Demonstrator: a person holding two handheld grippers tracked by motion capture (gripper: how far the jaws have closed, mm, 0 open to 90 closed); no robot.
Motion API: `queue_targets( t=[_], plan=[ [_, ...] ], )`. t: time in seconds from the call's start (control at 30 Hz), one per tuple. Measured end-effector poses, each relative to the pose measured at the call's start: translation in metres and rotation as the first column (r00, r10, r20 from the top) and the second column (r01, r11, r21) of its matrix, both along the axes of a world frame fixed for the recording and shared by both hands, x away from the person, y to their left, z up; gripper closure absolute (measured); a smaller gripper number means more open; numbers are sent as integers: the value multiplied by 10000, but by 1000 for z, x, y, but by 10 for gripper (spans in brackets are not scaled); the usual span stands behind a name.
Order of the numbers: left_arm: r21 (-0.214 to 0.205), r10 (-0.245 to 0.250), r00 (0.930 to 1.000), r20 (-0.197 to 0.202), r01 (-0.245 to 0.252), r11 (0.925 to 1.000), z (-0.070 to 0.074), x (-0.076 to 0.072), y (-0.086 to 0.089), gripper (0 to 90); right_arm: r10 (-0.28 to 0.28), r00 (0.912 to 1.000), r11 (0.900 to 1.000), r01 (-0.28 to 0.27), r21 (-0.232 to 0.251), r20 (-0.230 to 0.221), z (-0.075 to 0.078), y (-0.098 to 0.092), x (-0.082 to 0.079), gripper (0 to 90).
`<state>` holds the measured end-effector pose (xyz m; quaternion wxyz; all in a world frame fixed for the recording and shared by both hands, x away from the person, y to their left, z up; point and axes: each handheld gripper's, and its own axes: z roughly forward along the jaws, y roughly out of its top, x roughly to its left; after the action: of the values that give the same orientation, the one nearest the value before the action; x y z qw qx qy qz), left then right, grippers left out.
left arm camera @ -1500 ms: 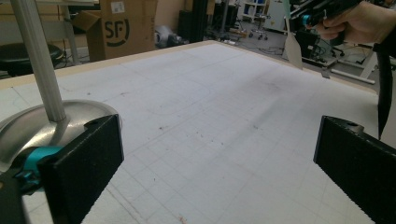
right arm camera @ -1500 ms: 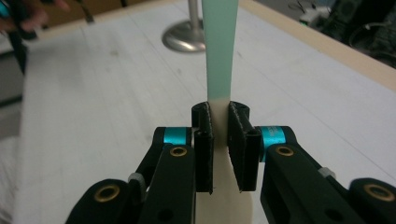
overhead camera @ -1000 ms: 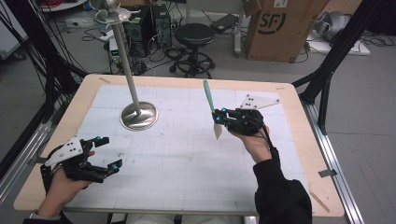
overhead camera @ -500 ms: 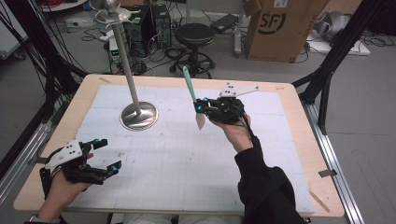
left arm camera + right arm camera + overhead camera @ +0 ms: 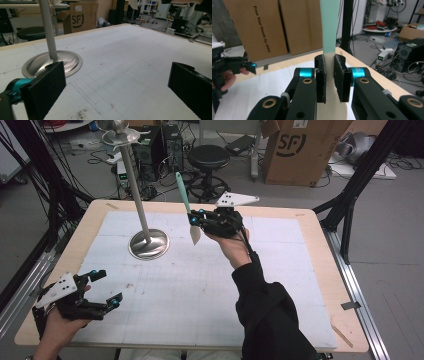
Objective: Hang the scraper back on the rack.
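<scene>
Right hand-held gripper (image 5: 200,222) clamped on spatula (image 5: 186,200), left hand-held gripper (image 5: 102,287) apart, idle; advisable: keep spatula upright nearing the metal stand (image 5: 145,237).

Lab or workshop, cardboard boxes (image 5: 295,150), computer tower (image 5: 155,145), floor cables (image 5: 75,142)

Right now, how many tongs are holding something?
1. The right tongs, raised over the table's far middle, pinch a green-handled spatula. The left tongs, near the front left corner, are open.

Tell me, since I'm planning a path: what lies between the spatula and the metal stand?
Nothing: bare white mat separates the spatula, clamped in the right tongs, from the metal stand, per the high view.
</scene>
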<state>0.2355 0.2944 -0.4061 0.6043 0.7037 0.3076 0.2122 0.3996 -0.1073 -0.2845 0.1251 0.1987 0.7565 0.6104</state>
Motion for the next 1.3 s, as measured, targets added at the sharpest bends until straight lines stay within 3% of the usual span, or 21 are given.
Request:
queue_targets(
  t=[0.13, 0.33, 0.6, 0.9, 1.3],
  plan=[
    [21, 44, 10000, -63, -44, 10000, 0, -3, 2, 21, -261, 9996, 9985, 257, 484, 76, 6, 10, 4, 808],
    [18, 48, 10000, -57, -48, 10000, -1, -5, 5, 21, -584, 9983, 9961, 578, 668, 69, 12, 27, 11, 808],
    [-60, 120, 9999, -115, -120, 9999, 0, -7, 9, 21, -356, 9989, 9984, 342, 461, 305, 28, 52, 17, 808],
    [-163, 196, 9997, -110, -198, 9997, 1, -10, 13, 21, -528, 9981, 9982, 519, 296, 317, 45, 70, 22, 808],
    [-84, 333, 9992, -202, -334, 9994, 0, -13, 17, 21, -777, 9965, 9970, 774, 78, 310, 46, 76, 30, 807]
  ],
)
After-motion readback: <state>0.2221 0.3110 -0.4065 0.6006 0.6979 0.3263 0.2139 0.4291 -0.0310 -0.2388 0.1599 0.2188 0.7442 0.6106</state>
